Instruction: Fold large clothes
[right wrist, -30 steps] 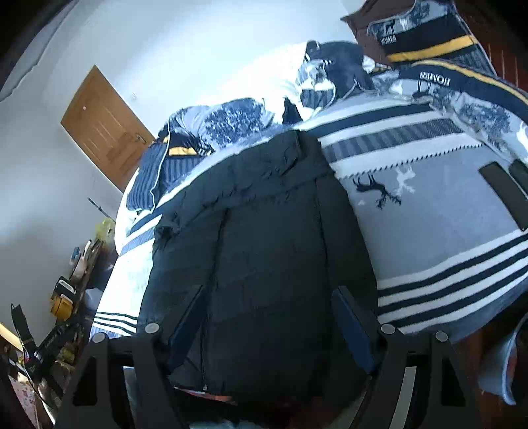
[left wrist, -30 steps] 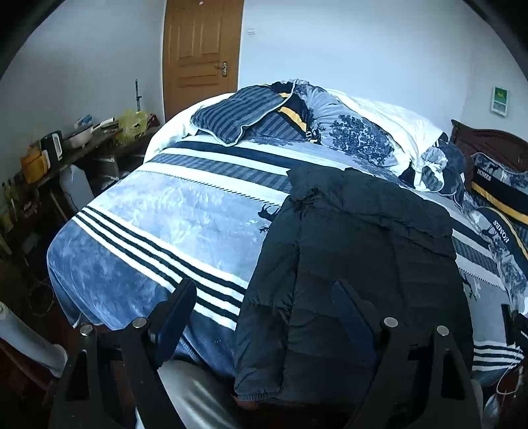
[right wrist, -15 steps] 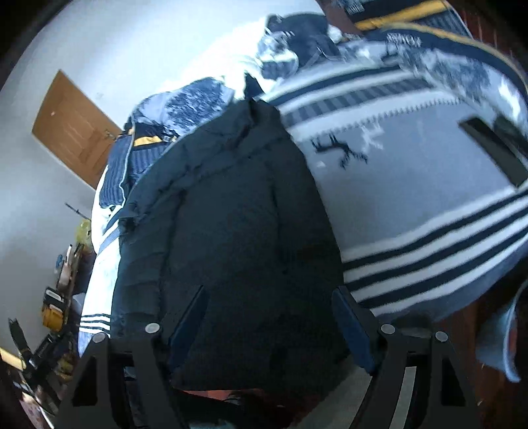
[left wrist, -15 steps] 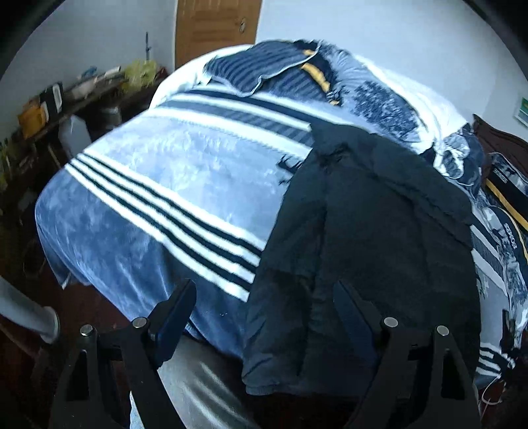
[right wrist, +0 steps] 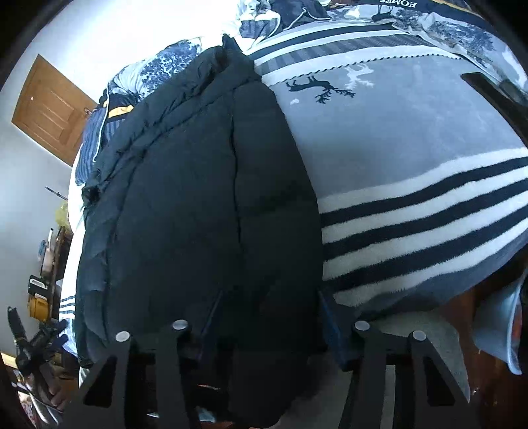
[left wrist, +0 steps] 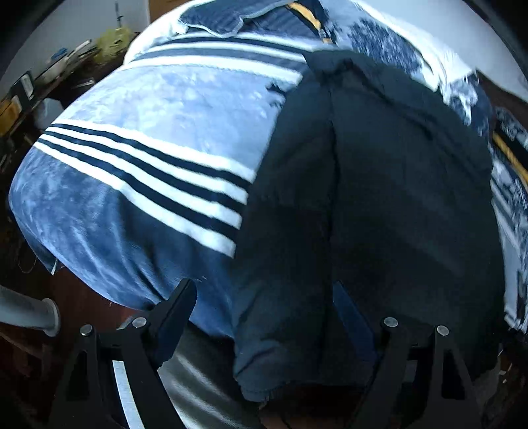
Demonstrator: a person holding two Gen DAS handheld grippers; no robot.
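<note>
A dark jacket [left wrist: 379, 204] lies on the striped bed blanket [left wrist: 138, 158] — left gripper [left wrist: 264, 316] wide open, right gripper [right wrist: 267, 316] closing around its hem; wooden door [right wrist: 52, 109] behind.

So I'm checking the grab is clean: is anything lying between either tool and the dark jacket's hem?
Nothing visible. The jacket lies bare on the striped blanket. Its hem corner sits between the open left tool's fingers, and its other corner between the closing right tool's fingers.

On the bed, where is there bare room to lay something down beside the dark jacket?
Free: the striped blanket on one side of the jacket, and the grey deer-print stretch on the other. Crowded: the heaped bedding beyond its collar.
</note>
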